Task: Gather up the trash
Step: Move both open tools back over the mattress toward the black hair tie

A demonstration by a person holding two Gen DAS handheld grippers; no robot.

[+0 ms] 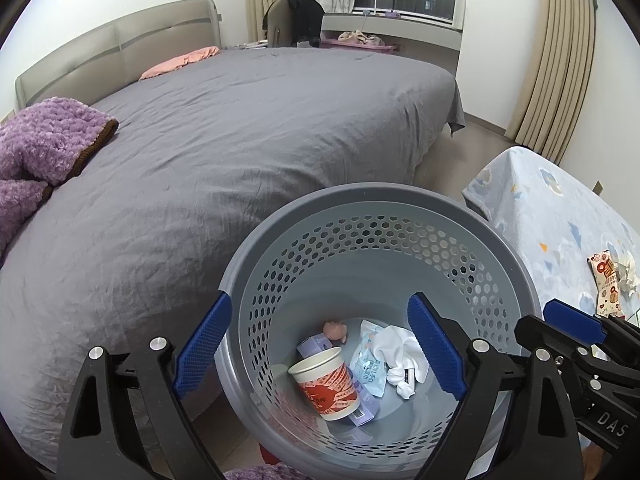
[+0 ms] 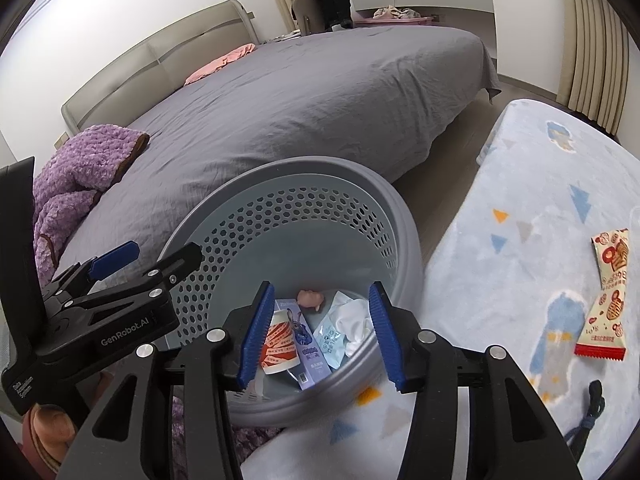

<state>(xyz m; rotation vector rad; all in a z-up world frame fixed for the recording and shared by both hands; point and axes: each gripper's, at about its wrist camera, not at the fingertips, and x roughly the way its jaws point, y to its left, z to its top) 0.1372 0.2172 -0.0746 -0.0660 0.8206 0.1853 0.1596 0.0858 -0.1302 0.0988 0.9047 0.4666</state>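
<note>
Poised over the grey perforated bin [image 1: 384, 216], left gripper [image 1: 320, 344] spread wide and empty with the paper cup [image 1: 324, 384] lying below between its jaws, right gripper [image 2: 320, 336] half open, holding nothing, snack wrapper [image 2: 608, 292] to its right.

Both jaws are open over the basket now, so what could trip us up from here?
1. The snack wrapper and crumpled tissue lie on soft patterned fabric; jaws may pinch the cloth too.
2. The basket stands close between both grippers; swinging the right gripper toward the wrapper could knock its rim.
</note>
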